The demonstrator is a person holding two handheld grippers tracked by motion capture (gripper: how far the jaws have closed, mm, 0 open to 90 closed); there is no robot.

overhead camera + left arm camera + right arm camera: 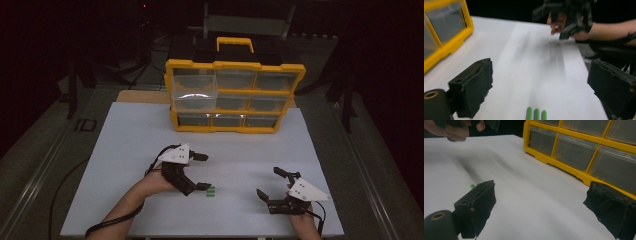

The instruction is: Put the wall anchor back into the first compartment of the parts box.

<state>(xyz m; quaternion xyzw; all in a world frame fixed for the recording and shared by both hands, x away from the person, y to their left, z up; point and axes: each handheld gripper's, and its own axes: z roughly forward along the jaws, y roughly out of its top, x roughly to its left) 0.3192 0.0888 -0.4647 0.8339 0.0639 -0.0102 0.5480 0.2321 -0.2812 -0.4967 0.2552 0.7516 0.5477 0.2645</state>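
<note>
The contents of the yellow drawer organizer cannot be made out; its clear drawers are seen only as grey, dim fronts, and in the left gripper view it is cut off at the frame edge. It stands at the far edge of the white worktop, about midway along it. Three small green sticks lie side by side toward the near edge, just beside the left gripper; in the left gripper view their near ends are cut off at the bottom. The left gripper is held with its jaws spread wide and nothing between them. The right gripper, near the near right corner, is likewise spread wide and unloaded. A broad bare stretch of worktop is left between organizer and grippers.
</note>
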